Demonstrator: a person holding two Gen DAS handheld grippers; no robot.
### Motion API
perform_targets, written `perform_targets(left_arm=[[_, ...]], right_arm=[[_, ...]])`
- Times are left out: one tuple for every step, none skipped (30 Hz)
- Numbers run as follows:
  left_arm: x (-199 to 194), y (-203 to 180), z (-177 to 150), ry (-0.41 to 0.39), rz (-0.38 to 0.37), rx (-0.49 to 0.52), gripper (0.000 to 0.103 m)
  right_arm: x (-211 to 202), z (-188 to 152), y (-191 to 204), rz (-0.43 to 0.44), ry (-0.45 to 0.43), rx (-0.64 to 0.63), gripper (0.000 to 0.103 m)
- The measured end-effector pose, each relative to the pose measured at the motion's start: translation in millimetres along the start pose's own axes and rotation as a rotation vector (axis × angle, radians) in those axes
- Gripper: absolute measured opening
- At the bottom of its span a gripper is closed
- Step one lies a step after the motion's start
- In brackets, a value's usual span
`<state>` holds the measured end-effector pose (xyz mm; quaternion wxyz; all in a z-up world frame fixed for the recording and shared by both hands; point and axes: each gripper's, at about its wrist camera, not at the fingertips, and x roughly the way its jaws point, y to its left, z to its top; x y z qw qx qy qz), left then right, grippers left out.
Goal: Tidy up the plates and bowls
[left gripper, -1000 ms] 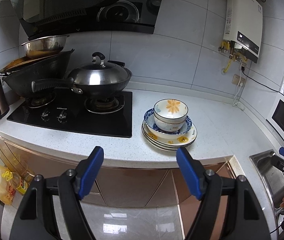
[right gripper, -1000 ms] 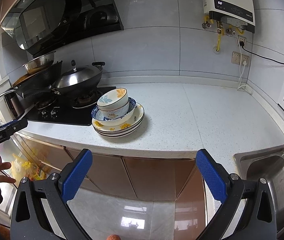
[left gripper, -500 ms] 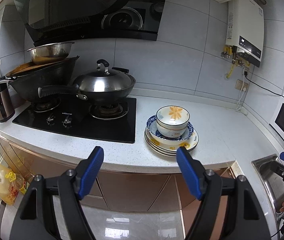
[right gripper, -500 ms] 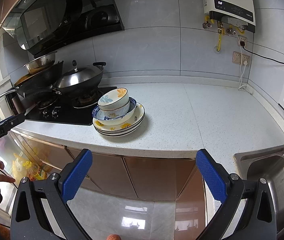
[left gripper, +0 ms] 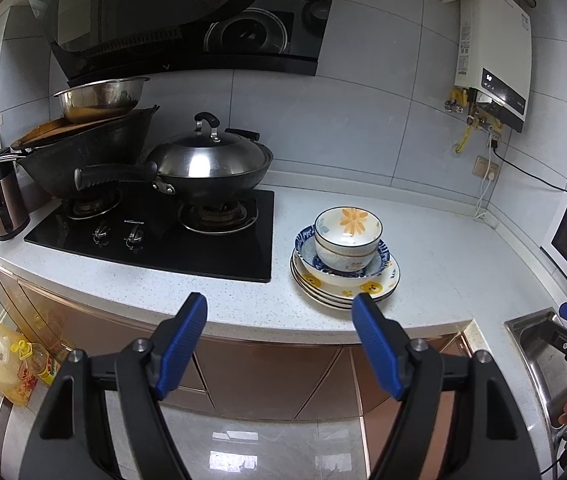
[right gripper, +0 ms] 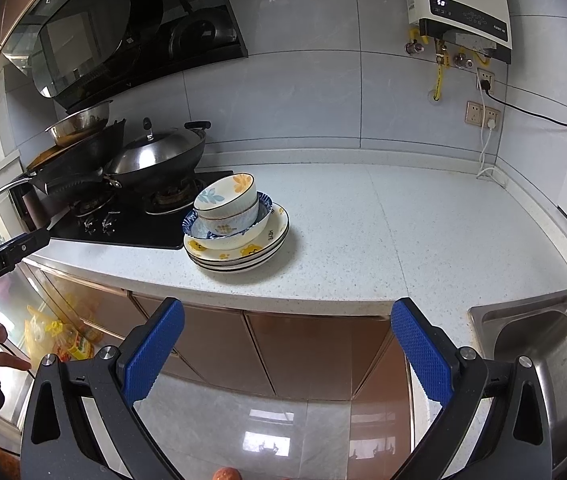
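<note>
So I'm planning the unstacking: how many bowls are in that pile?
3: two nested cream floral bowls on top, inside a wider blue-patterned bowl resting on the plates. More could be nested unseen.

The bench [left gripper: 435, 248] is white speckled stone, smooth with a dull sheen. The bowls [left gripper: 347, 236] and plates [left gripper: 345, 286] are glossy glazed ceramic. The hob [left gripper: 211, 248] is glossy black glass. The wok lid [left gripper: 207, 162] is polished metal, and the sink [right gripper: 543, 356] is brushed steel. The claw pads [right gripper: 419, 348] are blue and dimpled, on matt black plastic. The wall tiles [right gripper: 295, 96] are smooth.
</note>
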<state>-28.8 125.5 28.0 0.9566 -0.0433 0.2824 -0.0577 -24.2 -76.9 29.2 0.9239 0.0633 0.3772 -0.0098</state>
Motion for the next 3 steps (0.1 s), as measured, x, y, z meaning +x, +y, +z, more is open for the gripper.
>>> perform_targets(left_arm=[[1.4, 0.3, 0.3, 0.004, 0.0, 0.0, 0.074], [2.3, 0.6, 0.6, 0.005, 0.002, 0.0, 0.074], [3.0, 0.4, 0.5, 0.003, 0.006, 0.005, 0.074]], right_arm=[[0.2, 0.3, 0.0, 0.0, -0.001, 0.0, 0.102], [0.7, 0.6, -0.1, 0.001, -0.001, 0.001, 0.102], [1.2, 0.8, -0.1, 0.001, -0.001, 0.001, 0.102]])
